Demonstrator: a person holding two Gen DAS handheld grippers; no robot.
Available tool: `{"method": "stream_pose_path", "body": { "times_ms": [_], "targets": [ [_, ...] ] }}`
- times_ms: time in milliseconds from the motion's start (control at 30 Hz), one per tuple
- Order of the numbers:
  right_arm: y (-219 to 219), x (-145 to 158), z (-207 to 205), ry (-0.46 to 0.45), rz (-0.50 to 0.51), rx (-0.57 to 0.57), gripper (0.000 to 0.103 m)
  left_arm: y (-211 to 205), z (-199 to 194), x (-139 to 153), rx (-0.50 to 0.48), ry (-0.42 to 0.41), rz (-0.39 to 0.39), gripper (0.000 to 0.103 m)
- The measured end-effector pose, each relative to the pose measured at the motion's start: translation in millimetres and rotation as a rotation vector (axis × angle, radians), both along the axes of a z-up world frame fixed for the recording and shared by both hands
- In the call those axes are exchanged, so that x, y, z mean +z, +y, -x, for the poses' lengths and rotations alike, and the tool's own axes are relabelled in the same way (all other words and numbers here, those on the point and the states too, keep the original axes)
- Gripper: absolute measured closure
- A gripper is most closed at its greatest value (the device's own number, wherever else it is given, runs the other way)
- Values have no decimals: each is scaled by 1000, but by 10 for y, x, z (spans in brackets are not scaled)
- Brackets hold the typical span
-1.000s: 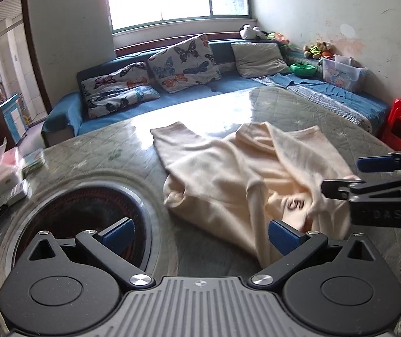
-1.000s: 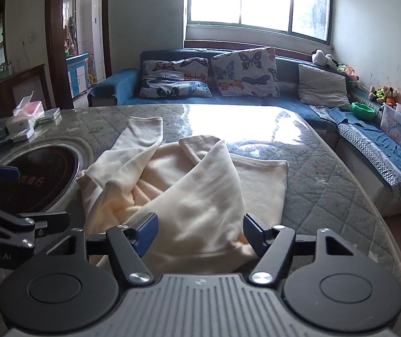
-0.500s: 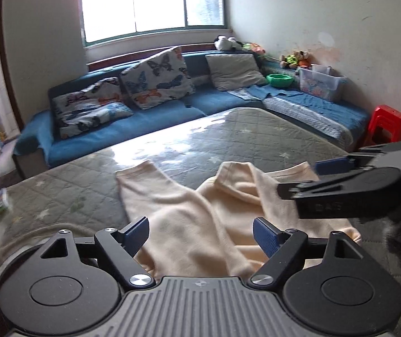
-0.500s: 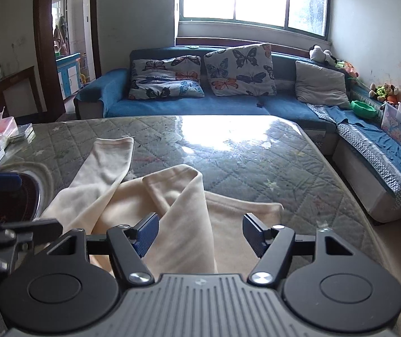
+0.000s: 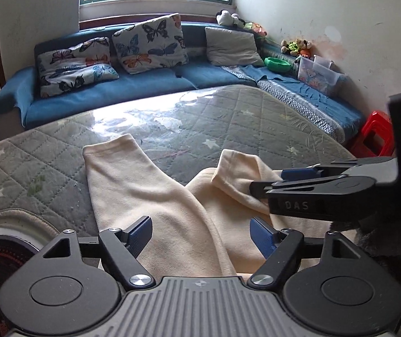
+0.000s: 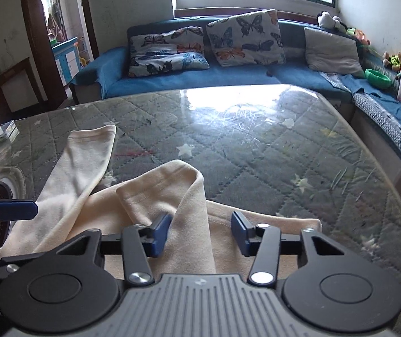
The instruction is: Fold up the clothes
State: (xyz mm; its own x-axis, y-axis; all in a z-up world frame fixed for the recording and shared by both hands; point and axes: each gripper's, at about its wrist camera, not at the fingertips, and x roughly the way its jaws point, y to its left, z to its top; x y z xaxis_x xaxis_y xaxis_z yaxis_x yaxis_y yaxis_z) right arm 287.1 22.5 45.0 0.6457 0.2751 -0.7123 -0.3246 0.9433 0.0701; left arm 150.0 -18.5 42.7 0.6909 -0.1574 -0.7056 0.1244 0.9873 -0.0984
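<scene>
The cream garment lies crumpled on the quilted surface, directly in front of and under both hand-held grippers, with one sleeve stretched away ahead of the left one and a second sleeve doubled over into a raised fold ahead of the right one. The right hand-held gripper has this raised fold between its jaws; they are closing, but the pads do not press on the cloth yet. The left hand-held gripper is also closing, its jaws half wide, with the long sleeve's cloth between them and nothing gripped so far. To do this step well, I think each hand-held gripper should go low enough to catch the sleeve layer cleanly, not the body cloth below, and both should close at a similar moment so the garment can be lifted and spread evenly. I count one garment, two sleeves, two hand-held grippers. Beyond the surface, the blue sofa carries two butterfly cushions and one grey cushion.
</scene>
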Motion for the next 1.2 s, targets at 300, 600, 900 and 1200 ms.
{"method": "stream_pose_path", "body": {
  "times_ms": [300,600,900,1200],
  "targets": [
    [-168,136,195,-48,14,-21,96,-74,0,-93,-19,-5,-53,55],
    [-588,321,628,-129,40,-107,96,-77,104,-81,-37,-22,-35,77],
    [-913,231,915,-115,35,-193,96,-147,123,-59,-53,-30,-88,77],
    [-988,43,867,-56,-10,-223,93,-215,35,-103,-82,22,-121,66]
  ]
}}
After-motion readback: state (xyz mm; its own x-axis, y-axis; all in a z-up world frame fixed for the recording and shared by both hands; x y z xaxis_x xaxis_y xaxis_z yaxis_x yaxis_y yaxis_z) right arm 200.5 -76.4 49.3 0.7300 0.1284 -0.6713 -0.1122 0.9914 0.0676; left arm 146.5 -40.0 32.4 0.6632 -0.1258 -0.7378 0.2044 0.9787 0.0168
